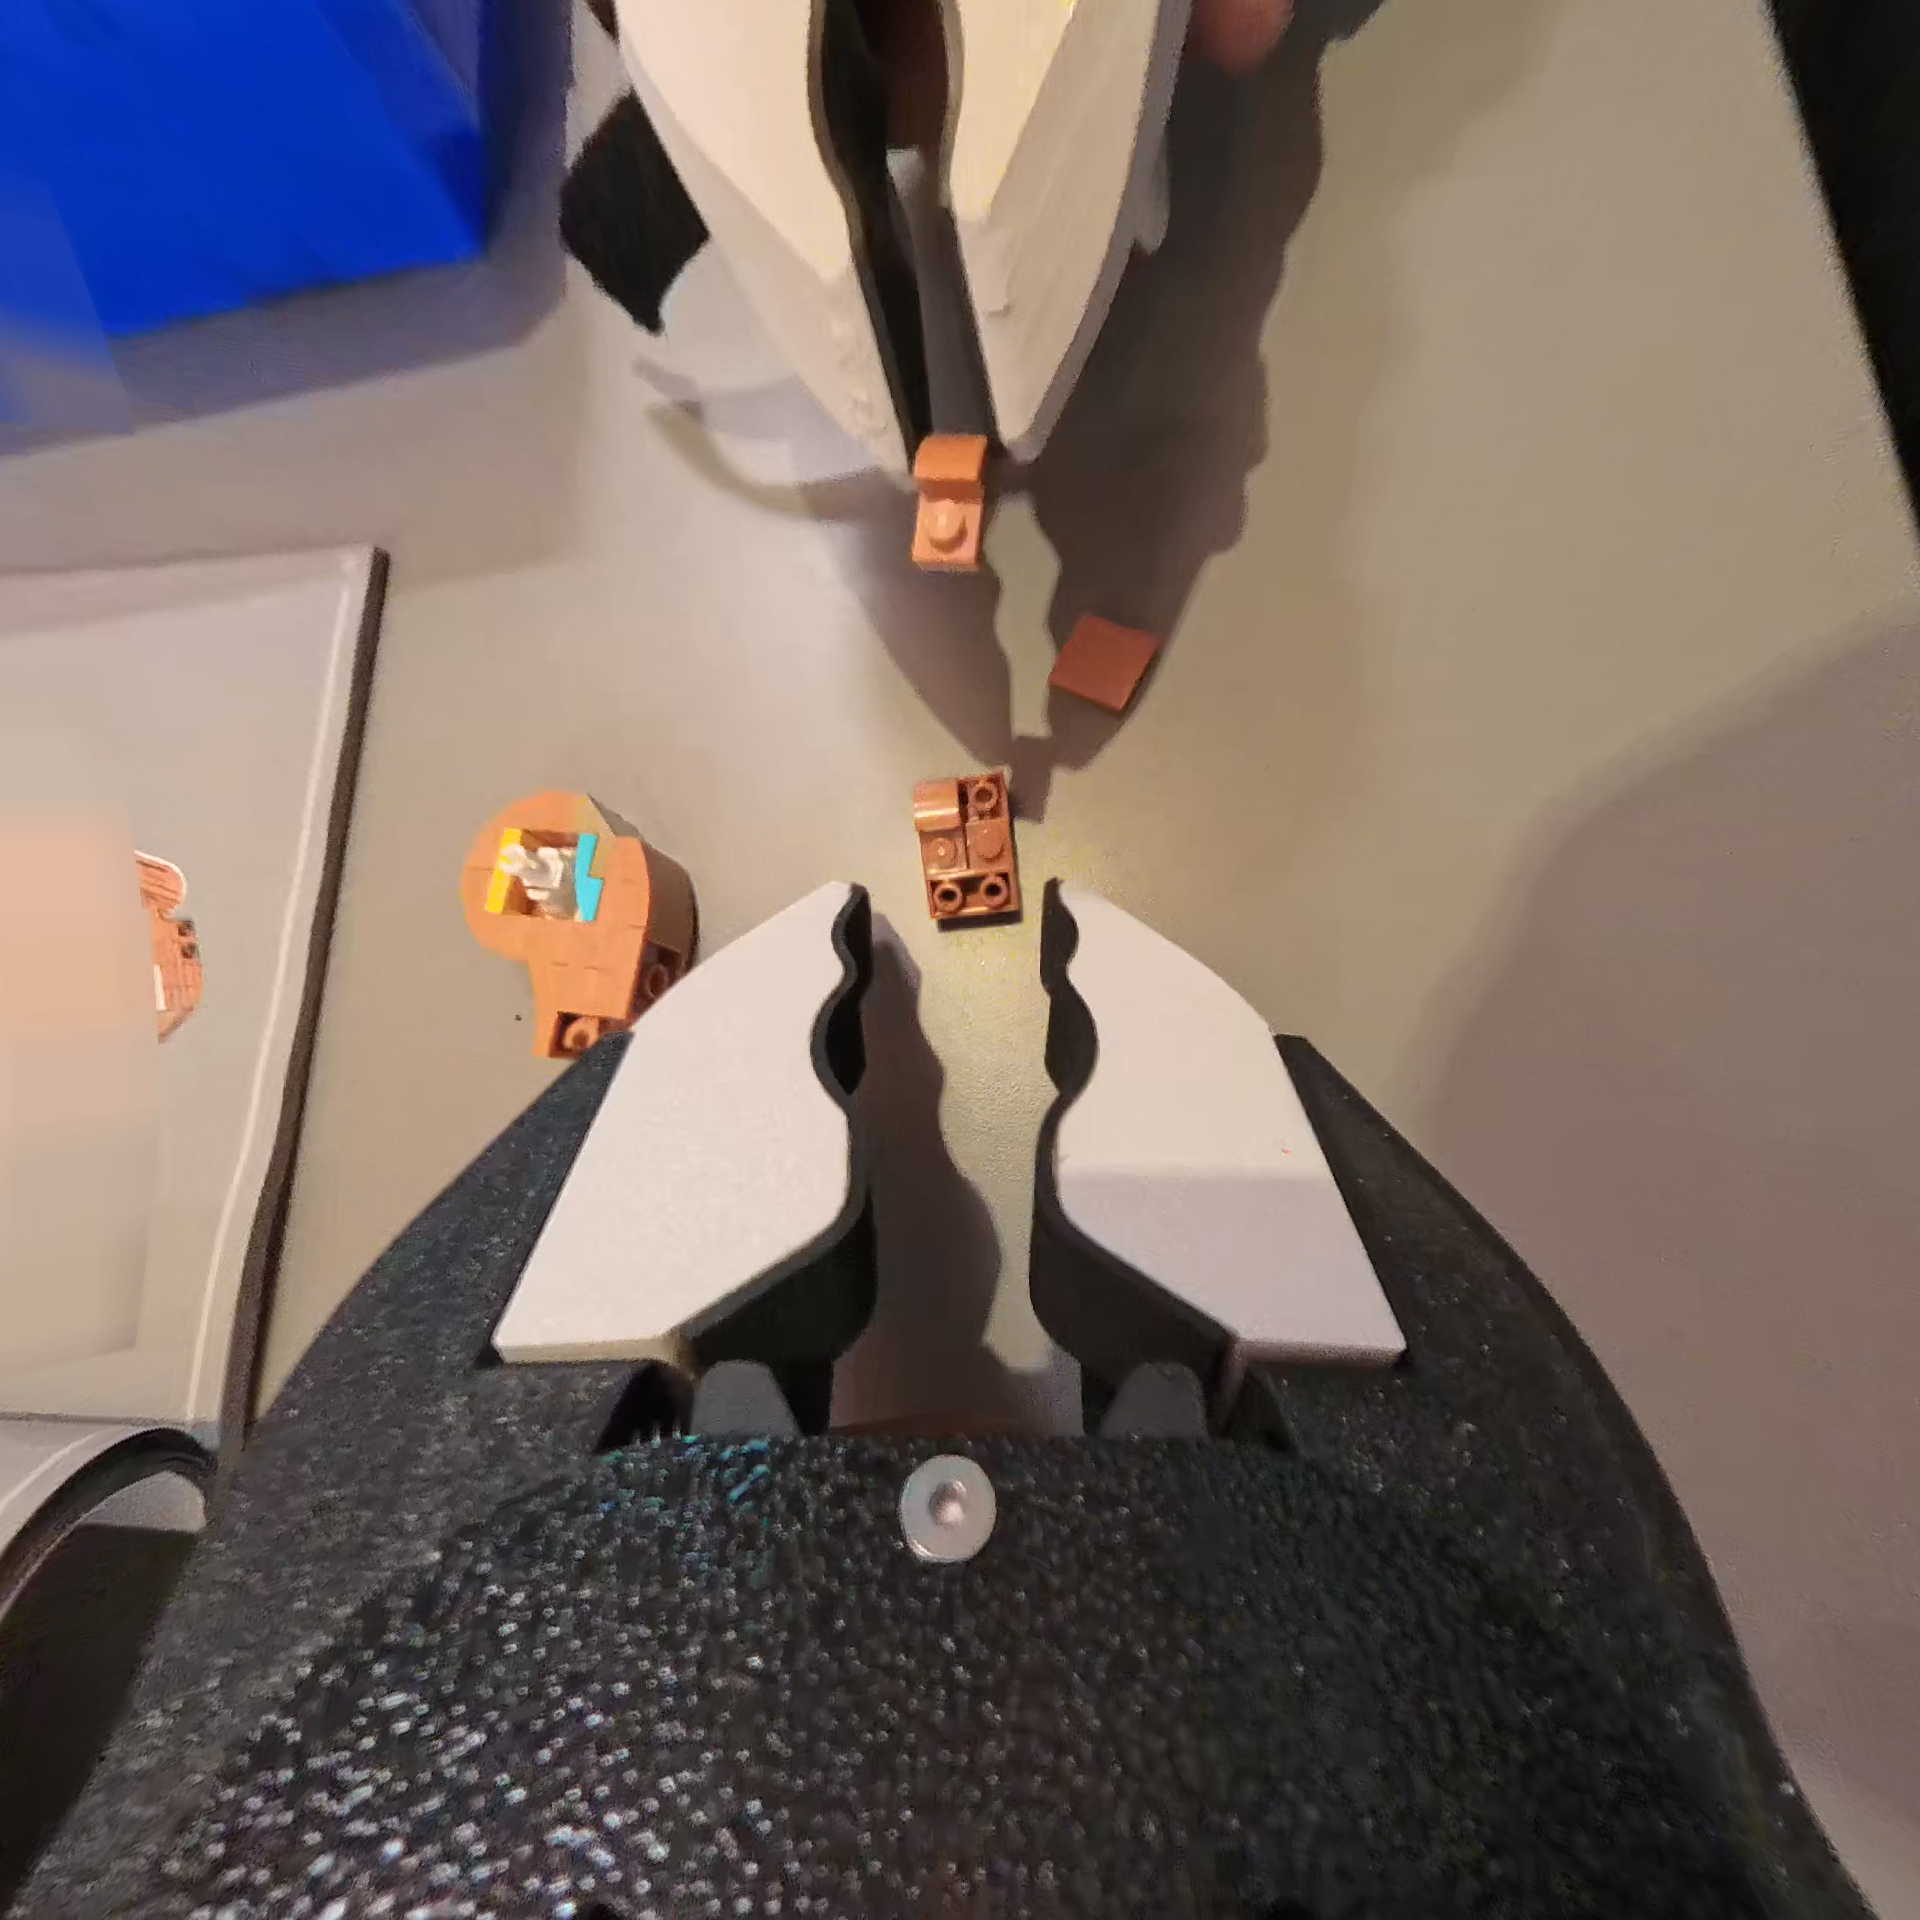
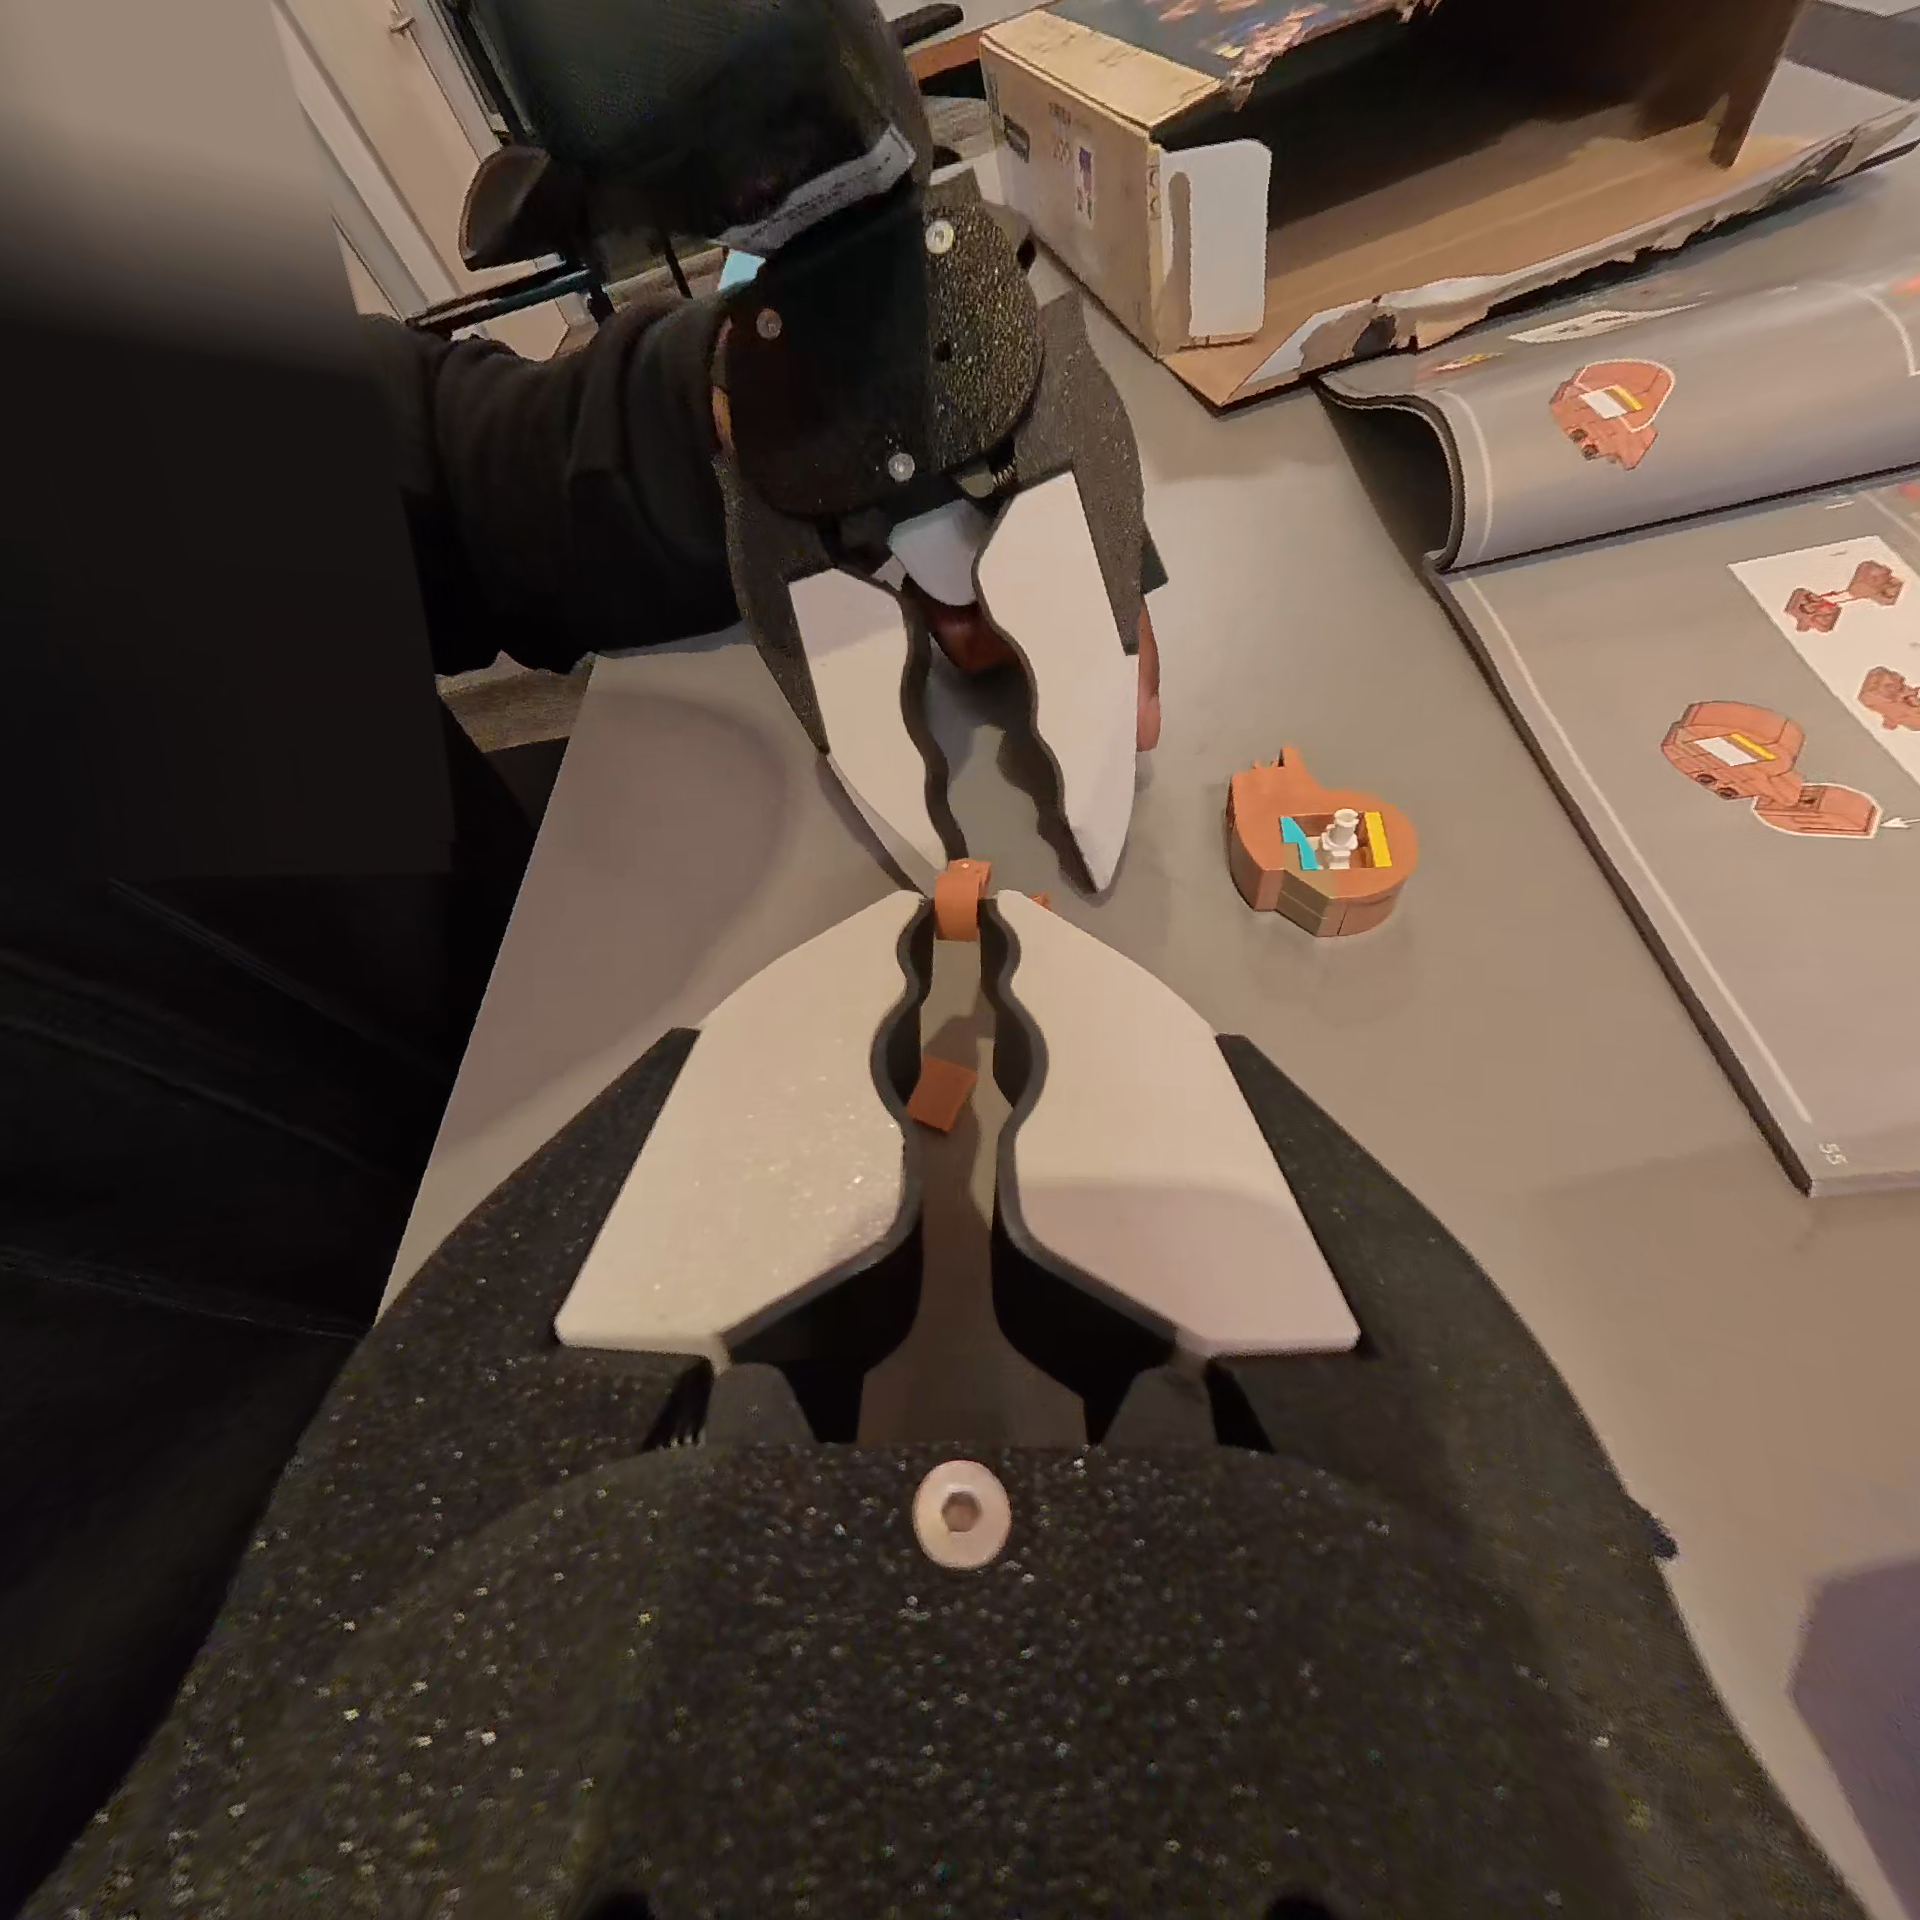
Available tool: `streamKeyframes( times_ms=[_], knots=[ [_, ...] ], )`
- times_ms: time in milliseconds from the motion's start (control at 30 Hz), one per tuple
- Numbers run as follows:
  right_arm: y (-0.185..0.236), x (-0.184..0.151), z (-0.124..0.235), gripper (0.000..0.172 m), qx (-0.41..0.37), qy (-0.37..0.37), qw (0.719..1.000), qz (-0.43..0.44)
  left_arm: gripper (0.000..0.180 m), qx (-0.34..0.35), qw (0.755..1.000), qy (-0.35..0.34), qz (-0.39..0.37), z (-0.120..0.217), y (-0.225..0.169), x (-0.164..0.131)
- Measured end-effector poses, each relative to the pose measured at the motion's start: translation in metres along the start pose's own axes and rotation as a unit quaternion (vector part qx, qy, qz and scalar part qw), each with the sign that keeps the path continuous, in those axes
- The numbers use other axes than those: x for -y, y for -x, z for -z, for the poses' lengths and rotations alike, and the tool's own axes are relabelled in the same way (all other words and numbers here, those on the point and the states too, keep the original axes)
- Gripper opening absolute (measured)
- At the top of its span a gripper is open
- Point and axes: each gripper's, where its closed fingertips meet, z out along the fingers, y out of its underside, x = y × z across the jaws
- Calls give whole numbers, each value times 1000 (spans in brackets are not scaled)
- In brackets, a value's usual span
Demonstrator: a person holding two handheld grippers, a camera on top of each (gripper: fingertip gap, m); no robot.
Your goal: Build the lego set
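In the left wrist view my left gripper (image 1: 954, 902) is open and holds nothing. A small brown brick assembly (image 1: 964, 847) lies studs-up on the grey table (image 1: 1455, 935) just beyond its fingertips, untouched. My right gripper (image 1: 951, 442) reaches in from the top, shut on a small brown brick (image 1: 949, 499) held above the table. In the right wrist view my right gripper (image 2: 961, 906) pinches that brick (image 2: 958, 902) at its fingertips. The open left gripper (image 2: 1013, 831) faces it closely. A flat brown tile (image 1: 1103, 665) lies on the table below the right gripper, and it also shows between the right fingers (image 2: 940, 1096).
A larger round brown brick build (image 1: 577, 914) with yellow, white and turquoise parts sits on the table; it also shows in the right wrist view (image 2: 1320, 842). An open instruction booklet (image 2: 1662, 727) lies beside it. A torn cardboard box (image 2: 1143, 187) stands behind. A blue object (image 1: 229, 156) sits far left. Some 7 cm of space lies between my two pairs of fingers. The blue object (image 1: 229, 156) is about equally far from each gripper, around 20 cm.
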Motion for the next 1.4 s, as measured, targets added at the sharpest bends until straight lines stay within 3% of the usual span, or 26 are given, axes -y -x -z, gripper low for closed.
streamKeyframes(
  times_ms=[100, 167, 400, 667, 1400],
  knots=[
    [2, -3, -3, 8, 6, 8, 1000, 2, 28, -6, 1000, -3, 10, -3, -2, 2],
    [4, -5, -6, 8, 6, 15, 1000, 7, 17, -15, 1000, 0, 15, -5, -5, 3],
    [10, -15, -14, 8, 10, 55, 998, 36, 16, -17, 1000, 0, 5, -11, -12, 11],
    [4, -28, -19, 8, -18, 107, 993, 38, 16, -13, 999, -8, 49, -10, -8, 15],
    [-3, -34, -22, 8, -58, 133, 987, 62, 16, -41, 996, -19, 78, -9, -13, 19]
  ],
)
